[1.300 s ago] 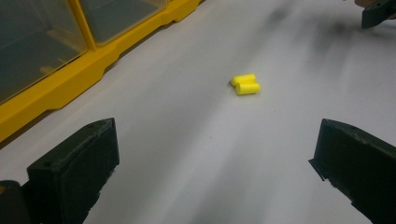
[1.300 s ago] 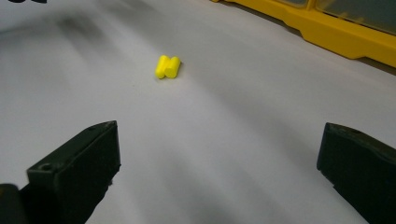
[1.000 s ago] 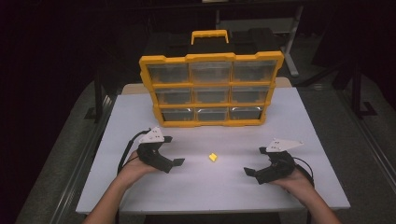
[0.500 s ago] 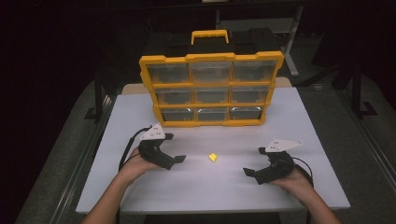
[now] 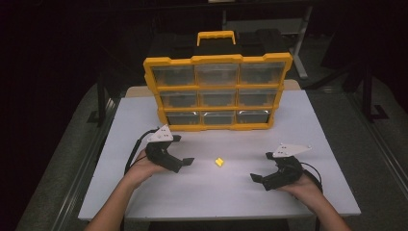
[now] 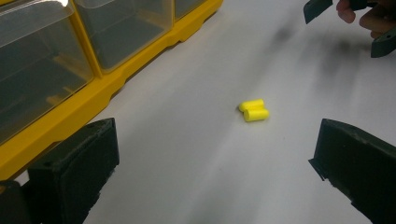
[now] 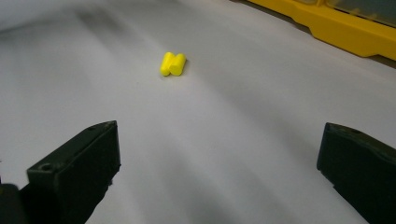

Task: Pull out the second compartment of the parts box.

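Note:
Two small yellow foam earplugs (image 5: pixel 219 162) lie side by side on the white table (image 5: pixel 308 125), between my two grippers; they show closer in the left gripper view (image 6: pixel 254 111) and the right gripper view (image 7: pixel 173 64). My left gripper (image 5: pixel 185 164) rests on the table to their left, open and empty, its jaws pointing toward them. My right gripper (image 5: pixel 258 180) sits on the table to their lower right, open and empty. In the left gripper view the right gripper (image 6: pixel 345 25) and its hand appear at the top right.
A yellow organiser case (image 5: pixel 217 91) with clear drawers and a top handle stands upright at the back of the table. Its yellow base (image 6: pixel 70 114) lies close to my left gripper. Cables trail from both grippers.
My left gripper has slid a little forward and to the right, toward the earplugs. The right gripper has barely shifted. The earplugs have not moved.

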Demonstrator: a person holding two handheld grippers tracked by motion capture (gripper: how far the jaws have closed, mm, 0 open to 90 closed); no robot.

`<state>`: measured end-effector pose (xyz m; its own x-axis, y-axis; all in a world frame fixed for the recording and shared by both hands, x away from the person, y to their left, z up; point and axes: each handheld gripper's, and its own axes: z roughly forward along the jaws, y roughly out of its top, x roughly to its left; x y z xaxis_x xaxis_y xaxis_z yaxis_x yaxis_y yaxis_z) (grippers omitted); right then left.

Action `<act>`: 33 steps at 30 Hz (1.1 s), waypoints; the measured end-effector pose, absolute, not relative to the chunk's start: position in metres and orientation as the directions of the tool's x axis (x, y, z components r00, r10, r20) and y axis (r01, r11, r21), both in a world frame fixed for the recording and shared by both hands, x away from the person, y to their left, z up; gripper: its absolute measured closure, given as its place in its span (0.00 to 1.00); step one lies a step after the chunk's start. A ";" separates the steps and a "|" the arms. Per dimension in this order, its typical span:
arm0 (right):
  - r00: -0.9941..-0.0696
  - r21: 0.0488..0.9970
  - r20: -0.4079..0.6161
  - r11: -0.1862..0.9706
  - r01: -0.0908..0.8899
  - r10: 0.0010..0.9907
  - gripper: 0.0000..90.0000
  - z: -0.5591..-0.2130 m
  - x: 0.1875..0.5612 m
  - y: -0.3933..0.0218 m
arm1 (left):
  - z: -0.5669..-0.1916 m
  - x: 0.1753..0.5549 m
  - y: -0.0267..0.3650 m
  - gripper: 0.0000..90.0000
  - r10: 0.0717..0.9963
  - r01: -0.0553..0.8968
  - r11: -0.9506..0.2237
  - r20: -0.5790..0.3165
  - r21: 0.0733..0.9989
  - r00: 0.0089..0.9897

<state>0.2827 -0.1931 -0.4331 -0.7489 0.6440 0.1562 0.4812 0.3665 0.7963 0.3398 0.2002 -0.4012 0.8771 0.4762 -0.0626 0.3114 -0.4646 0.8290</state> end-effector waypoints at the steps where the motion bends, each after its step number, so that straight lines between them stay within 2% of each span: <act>1: -0.749 0.797 0.156 0.366 0.481 0.644 0.00 -0.433 0.283 -0.193 | -0.401 0.340 0.200 0.00 0.476 0.310 -0.465 -0.061 0.829 0.877; 33: -0.754 0.792 0.160 0.373 0.483 0.637 0.00 -0.434 0.283 -0.192 | -0.402 0.350 0.186 0.01 0.472 0.298 -0.467 -0.051 0.832 0.880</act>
